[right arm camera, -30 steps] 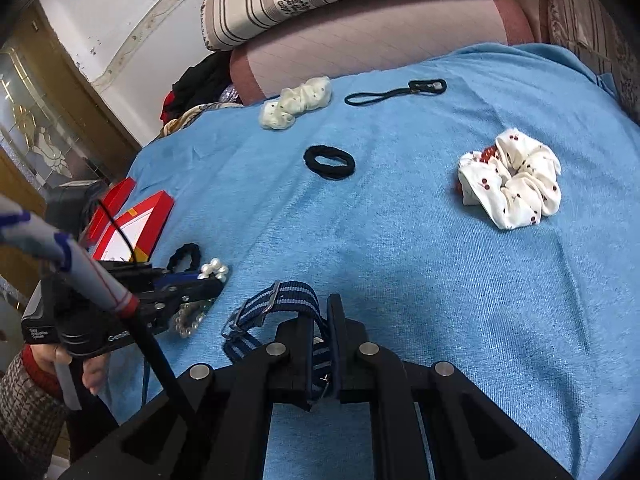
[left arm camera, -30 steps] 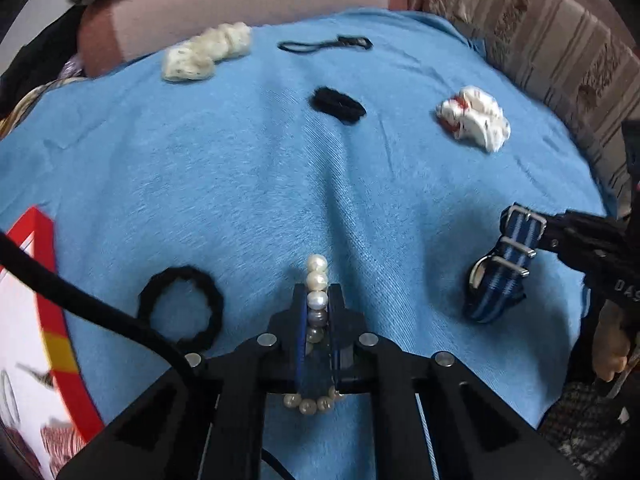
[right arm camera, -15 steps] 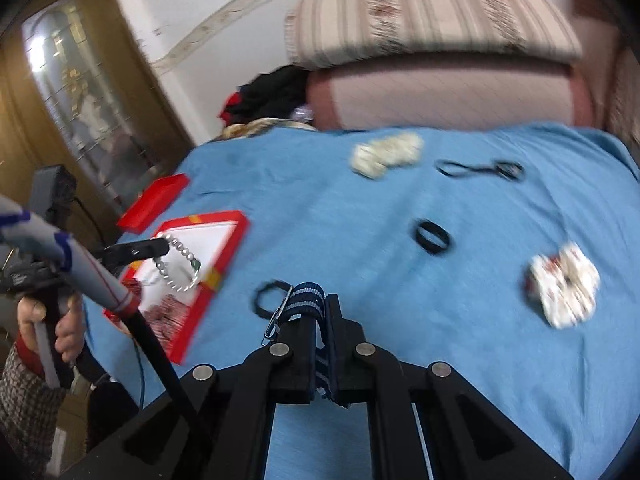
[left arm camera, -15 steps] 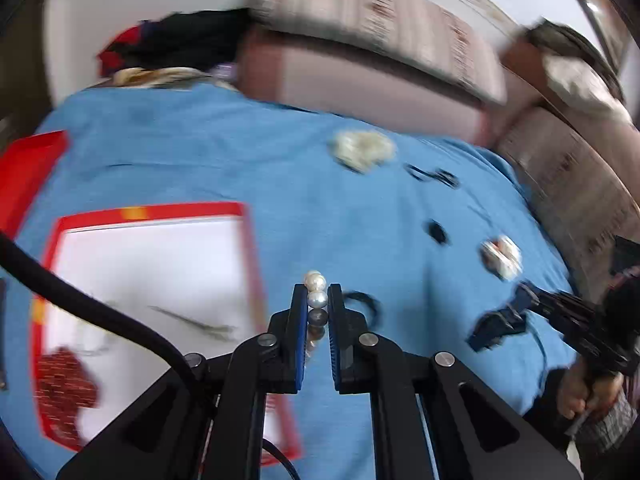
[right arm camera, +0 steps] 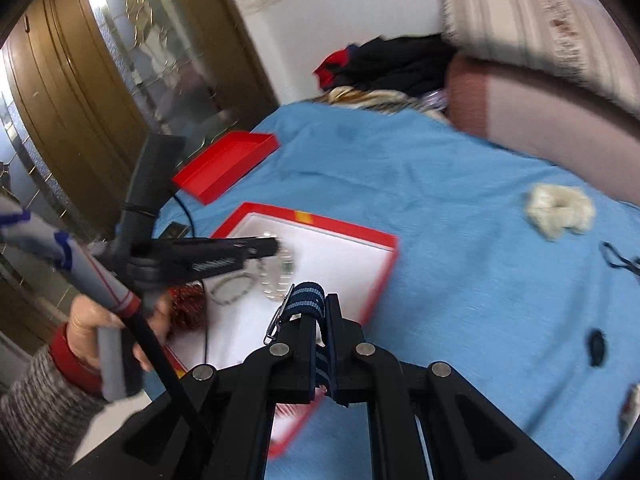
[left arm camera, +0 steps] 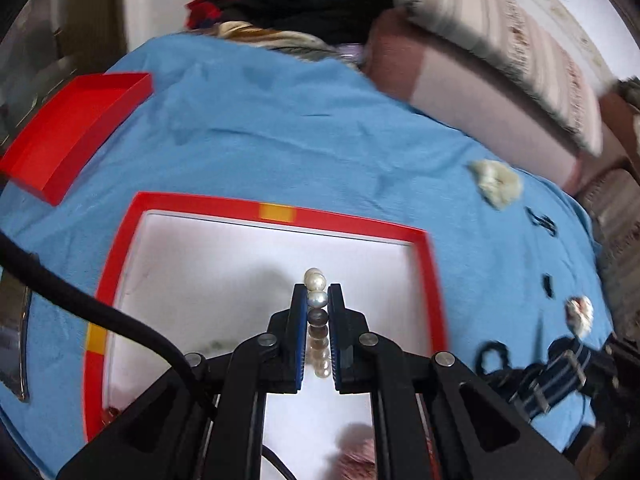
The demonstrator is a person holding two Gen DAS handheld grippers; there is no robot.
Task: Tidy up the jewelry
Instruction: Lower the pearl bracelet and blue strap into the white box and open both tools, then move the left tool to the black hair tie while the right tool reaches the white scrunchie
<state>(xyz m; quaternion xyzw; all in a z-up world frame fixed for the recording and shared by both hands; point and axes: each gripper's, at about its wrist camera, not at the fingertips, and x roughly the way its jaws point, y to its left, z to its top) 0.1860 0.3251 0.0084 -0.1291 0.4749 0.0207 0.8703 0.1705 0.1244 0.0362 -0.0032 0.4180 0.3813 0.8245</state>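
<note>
The left gripper is squeezed tight on a pearl bracelet. It holds the pearls up in the air, over the white inside of the red box. Part of the pearl string hangs down toward the box floor.

The right gripper is closed on a blue striped watch strap, just above the near corner of the red box.

The red box lies on the blue blanket. The red lid lies beside the box, on its far left. A cream scrunchie sits on the blanket, well to the right of the box.
</note>
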